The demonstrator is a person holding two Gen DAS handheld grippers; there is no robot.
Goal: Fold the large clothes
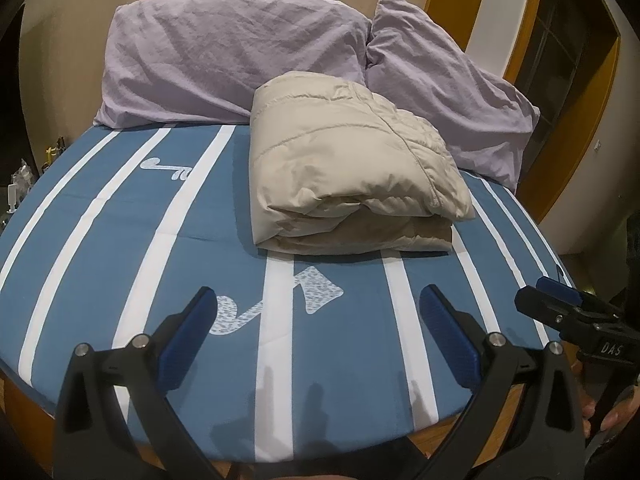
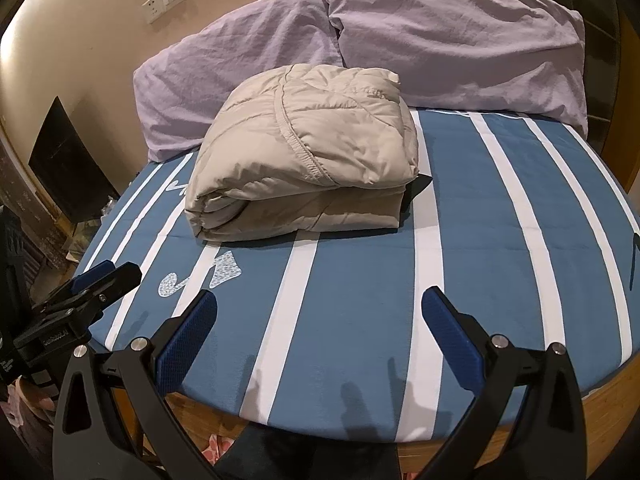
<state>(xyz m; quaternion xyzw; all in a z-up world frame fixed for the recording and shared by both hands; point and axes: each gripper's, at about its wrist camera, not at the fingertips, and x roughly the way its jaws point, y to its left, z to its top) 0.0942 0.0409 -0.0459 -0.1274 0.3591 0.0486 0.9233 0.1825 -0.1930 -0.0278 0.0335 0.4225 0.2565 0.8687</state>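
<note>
1. Blue-and-white striped bed, lilac pillows behind.
2. Beige padded jacket lies folded mid-bed.
3. Left gripper and right gripper are held wide open, empty.
4. Risk judged: springy padding may unfold if nudged.

A bed with a blue, white-striped sheet and wooden frame stands against a beige wall. Two lilac pillows lie at its head. A switch plate sits on the wall.
</note>
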